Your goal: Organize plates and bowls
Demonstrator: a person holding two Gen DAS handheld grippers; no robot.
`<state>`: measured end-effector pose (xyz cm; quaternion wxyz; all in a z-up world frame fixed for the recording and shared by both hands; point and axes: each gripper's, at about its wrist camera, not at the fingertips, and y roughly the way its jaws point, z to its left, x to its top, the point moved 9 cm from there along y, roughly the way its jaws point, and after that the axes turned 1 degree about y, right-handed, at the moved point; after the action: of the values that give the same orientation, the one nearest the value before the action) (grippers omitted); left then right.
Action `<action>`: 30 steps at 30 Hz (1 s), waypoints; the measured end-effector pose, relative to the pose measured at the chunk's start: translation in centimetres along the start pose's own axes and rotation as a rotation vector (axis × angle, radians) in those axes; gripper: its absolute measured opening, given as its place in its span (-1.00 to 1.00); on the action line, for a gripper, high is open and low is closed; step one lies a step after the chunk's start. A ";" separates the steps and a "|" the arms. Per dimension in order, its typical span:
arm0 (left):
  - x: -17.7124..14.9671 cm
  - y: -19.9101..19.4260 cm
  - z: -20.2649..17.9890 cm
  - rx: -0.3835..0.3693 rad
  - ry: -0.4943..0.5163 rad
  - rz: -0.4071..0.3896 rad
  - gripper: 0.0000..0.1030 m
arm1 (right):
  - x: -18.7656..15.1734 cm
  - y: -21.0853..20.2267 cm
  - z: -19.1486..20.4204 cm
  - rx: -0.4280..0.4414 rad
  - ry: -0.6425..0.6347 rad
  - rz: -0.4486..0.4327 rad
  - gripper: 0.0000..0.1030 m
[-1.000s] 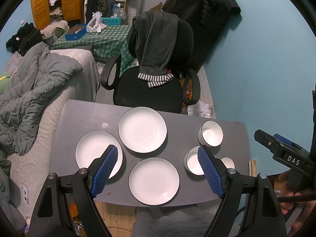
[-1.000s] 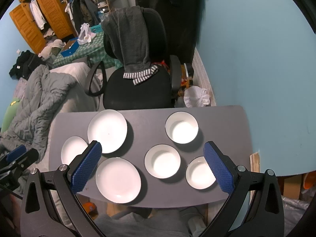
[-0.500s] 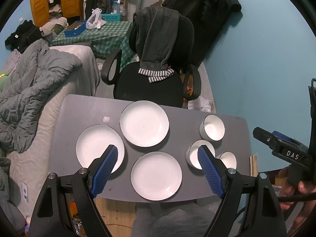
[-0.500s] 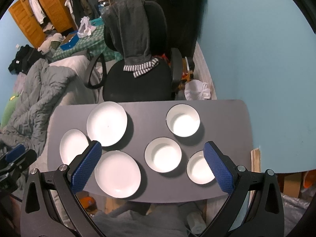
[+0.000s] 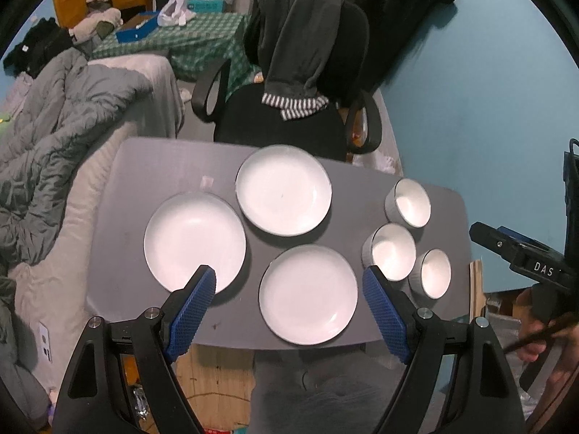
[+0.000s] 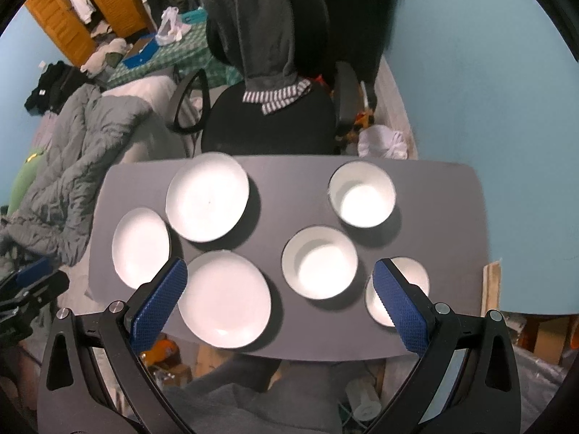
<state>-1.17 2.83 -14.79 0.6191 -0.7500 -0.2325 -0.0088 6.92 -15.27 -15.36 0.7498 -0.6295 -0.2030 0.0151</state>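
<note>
Dim room, overexposed crockery, heavy fisheye warp

Overhead light blows the white plates (image 5: 284, 195) and bowls (image 6: 319, 262) into featureless glare and drops soft shadows to their right on the grey table (image 6: 289, 195). Black vignette rings both views; edges bend, and the far clutter is grainy and slightly smeared.

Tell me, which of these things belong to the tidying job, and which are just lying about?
Job: three white plates, three white bowls, all separate on the grey table.

Lying about: office chair draped with a hoodie, rumpled duvet.
</note>
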 end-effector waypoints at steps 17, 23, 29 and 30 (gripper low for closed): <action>-5.2 7.1 3.7 -0.044 -0.015 0.120 0.63 | -6.5 8.9 1.9 0.077 0.008 0.157 0.96; -6.3 9.9 4.1 -0.051 0.007 0.136 0.63 | -8.2 11.8 2.1 0.062 -0.012 0.181 0.96; -7.8 13.4 4.0 -0.027 0.053 0.182 0.63 | -9.2 14.2 2.0 0.024 -0.050 0.168 0.96; -8.1 14.0 4.1 -0.021 0.060 0.188 0.63 | -9.3 14.7 1.9 0.017 -0.057 0.168 0.96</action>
<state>-4.49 2.14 -31.11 0.6162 -0.7743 -0.1422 0.0244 1.16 -13.02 -31.71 0.7453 -0.6371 -0.1703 0.0977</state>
